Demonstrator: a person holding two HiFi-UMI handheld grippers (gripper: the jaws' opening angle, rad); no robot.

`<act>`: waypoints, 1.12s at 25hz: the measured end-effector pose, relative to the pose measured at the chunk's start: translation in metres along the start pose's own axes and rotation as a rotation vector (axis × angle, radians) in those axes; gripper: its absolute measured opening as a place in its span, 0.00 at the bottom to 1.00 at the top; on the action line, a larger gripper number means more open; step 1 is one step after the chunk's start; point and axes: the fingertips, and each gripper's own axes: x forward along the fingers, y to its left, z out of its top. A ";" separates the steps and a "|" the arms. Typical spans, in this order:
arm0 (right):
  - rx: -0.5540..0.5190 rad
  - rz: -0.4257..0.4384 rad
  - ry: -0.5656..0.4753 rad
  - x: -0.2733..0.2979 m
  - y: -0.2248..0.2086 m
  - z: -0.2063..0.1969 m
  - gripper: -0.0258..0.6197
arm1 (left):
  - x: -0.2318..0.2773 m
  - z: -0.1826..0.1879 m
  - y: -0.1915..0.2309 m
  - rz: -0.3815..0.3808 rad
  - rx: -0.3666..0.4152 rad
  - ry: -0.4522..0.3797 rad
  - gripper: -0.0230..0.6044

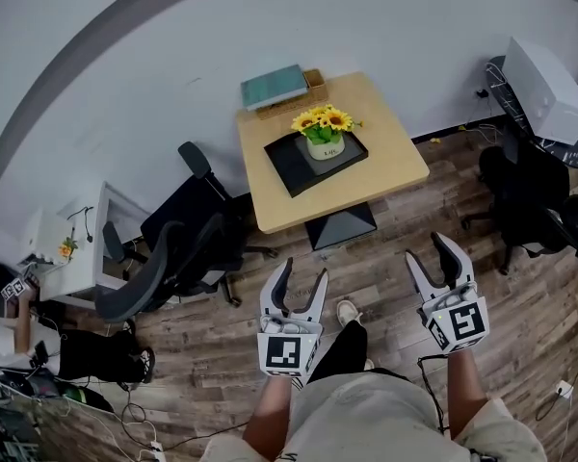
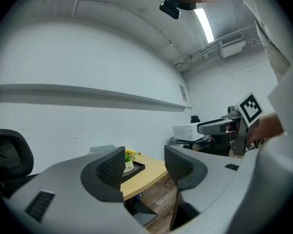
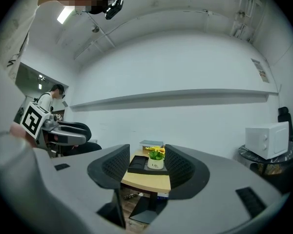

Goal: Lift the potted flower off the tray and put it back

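Standing well back from the table (image 1: 385, 166), the person held both grippers level and empty: the left gripper (image 1: 303, 277) had its jaws spread wide with nothing between them, and the right gripper (image 1: 429, 251) was likewise parted on air. The pot (image 1: 325, 148) sat upright in the middle of the black tray (image 1: 287, 169), yellow flowers (image 1: 323, 119) bunched on top, well apart from either gripper. It looked small and light, probably stiff-walled, with a smooth white side that could slip, so a firm squeeze seemed wise. The best hold, I'd judge, was across the pot's body just below its rim, clear of the soft flowers, which would crush and give no purchase, then straight up over the tray's lip
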 end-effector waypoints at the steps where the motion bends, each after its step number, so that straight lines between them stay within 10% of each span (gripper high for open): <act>1: -0.002 0.002 0.002 0.008 -0.002 0.000 0.39 | 0.007 -0.001 0.004 -0.001 0.002 0.000 0.43; 28: -0.046 0.126 0.104 0.280 -0.058 -0.004 0.41 | 0.211 -0.030 0.156 0.008 -0.056 0.101 0.43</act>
